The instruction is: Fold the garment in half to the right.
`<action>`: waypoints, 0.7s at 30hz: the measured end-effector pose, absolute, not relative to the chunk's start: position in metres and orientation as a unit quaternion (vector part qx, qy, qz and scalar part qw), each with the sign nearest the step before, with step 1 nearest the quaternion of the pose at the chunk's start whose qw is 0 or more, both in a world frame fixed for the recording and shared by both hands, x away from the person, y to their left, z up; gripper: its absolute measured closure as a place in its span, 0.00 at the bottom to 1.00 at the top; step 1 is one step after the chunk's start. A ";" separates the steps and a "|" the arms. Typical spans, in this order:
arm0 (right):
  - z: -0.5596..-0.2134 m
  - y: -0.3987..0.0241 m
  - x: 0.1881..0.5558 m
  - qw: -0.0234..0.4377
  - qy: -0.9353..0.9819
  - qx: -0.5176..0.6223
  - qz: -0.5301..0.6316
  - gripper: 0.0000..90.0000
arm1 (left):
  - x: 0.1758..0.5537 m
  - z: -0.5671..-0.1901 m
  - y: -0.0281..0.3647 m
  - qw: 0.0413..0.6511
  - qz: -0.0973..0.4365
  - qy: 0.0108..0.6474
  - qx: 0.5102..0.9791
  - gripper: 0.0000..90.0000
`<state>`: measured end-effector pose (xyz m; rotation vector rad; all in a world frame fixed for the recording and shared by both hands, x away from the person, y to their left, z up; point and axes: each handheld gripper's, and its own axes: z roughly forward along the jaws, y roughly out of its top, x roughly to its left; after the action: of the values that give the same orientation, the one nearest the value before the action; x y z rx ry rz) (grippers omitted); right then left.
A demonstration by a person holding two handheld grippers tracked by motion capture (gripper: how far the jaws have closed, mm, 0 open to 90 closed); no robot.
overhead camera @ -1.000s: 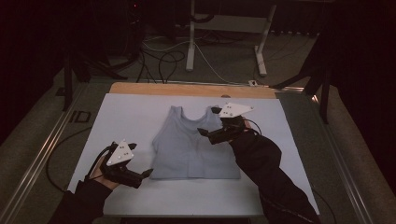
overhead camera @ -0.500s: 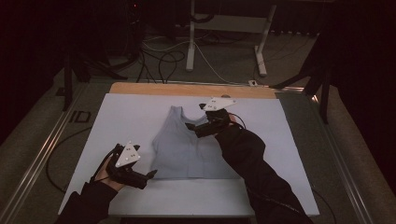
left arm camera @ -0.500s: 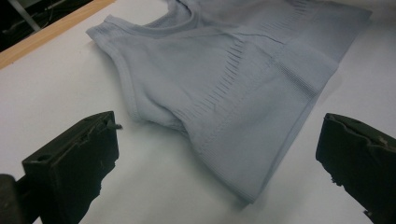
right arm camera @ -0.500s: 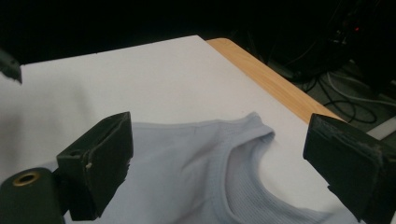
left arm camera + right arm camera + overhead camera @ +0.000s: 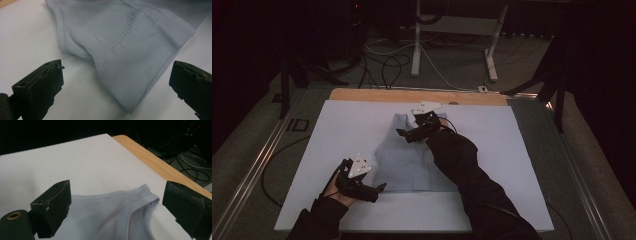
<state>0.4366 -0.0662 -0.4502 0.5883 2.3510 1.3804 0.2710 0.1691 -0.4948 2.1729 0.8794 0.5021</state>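
We see a pale grey top [image 5: 408, 157] lying flat at the centre of the white tabletop [image 5: 522, 165], neck toward 12 o'clock and hem toward 6. Our left tool [image 5: 379, 187] sits at the hem's 7 o'clock corner with its jaws spread wide; in the left gripper view that corner of the top [image 5: 130, 55] lies between them, untouched. Our right tool [image 5: 401, 133] hovers over the strap at 11 o'clock, jaws likewise spread, and the right gripper view shows the mesh strap [image 5: 140, 202] between them, not pinched.
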 end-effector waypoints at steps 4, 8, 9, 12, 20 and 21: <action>-0.457 -0.054 0.445 0.173 0.835 0.203 0.482 0.09 | 0.274 -0.499 0.167 0.360 0.187 0.347 0.845 0.01; -0.462 -0.048 0.453 0.166 0.836 0.207 0.481 0.09 | 0.277 -0.504 0.163 0.347 0.178 0.355 0.850 0.01; -0.463 -0.046 0.454 0.164 0.836 0.211 0.479 0.09 | 0.278 -0.506 0.162 0.337 0.178 0.355 0.853 0.01; -0.468 -0.043 0.458 0.160 0.838 0.212 0.477 0.09 | 0.280 -0.510 0.161 0.334 0.165 0.355 0.857 0.01; -0.478 -0.037 0.465 0.150 0.845 0.218 0.465 0.09 | 0.284 -0.520 0.159 0.303 0.137 0.350 0.876 0.08; -0.479 -0.037 0.466 0.150 0.846 0.219 0.463 0.09 | 0.284 -0.521 0.158 0.302 0.136 0.352 0.876 0.09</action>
<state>0.4660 -0.0369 -0.4794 0.6292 2.4295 1.3310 0.2844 0.1582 -0.5211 2.3230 0.9328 0.3597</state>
